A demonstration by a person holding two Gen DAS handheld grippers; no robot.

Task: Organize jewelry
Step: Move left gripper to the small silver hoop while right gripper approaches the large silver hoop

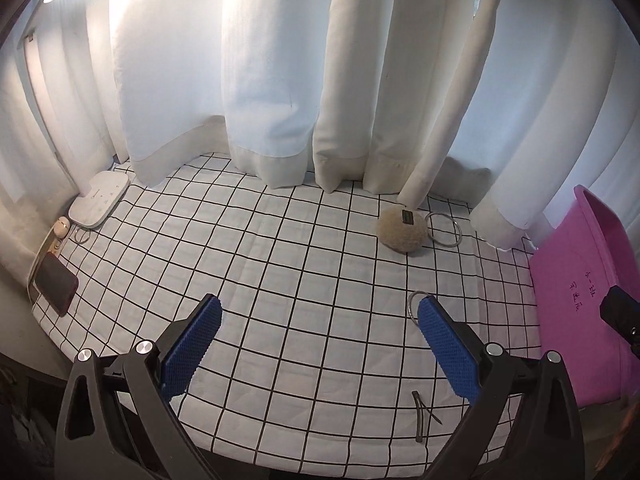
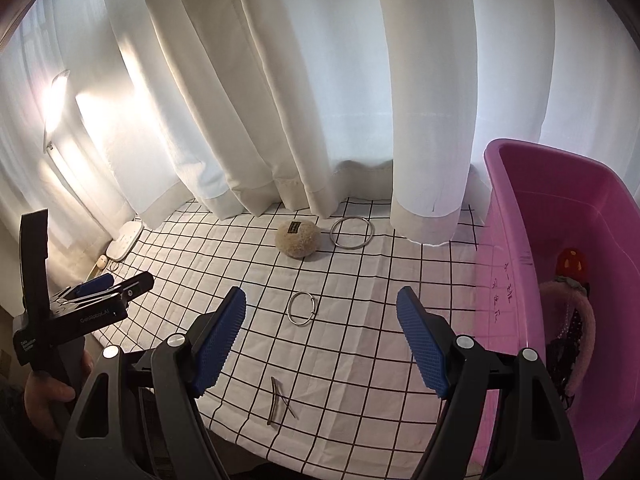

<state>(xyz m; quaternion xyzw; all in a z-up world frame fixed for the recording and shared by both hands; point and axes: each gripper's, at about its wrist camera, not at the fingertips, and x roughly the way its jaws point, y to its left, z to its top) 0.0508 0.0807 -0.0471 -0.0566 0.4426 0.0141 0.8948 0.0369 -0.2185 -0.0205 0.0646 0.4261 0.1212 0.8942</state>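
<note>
Hovering wide apart and empty, the right gripper (image 2: 321, 314) frames the small ring (image 2: 303, 307) on the grid cloth (image 2: 380, 280); the left gripper (image 1: 320, 322), likewise spread and empty, hangs beside it; judged an approach, next lowering onto that thin silver loop, then the pink bin (image 2: 560, 216).

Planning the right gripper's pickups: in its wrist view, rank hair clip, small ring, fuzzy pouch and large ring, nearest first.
From the right gripper:
1. Small ring, just ahead between the fingers.
2. Hair clip, below, toward the cloth's near edge.
3-4. Fuzzy pouch and large ring, by the curtain: too close to call.
</note>
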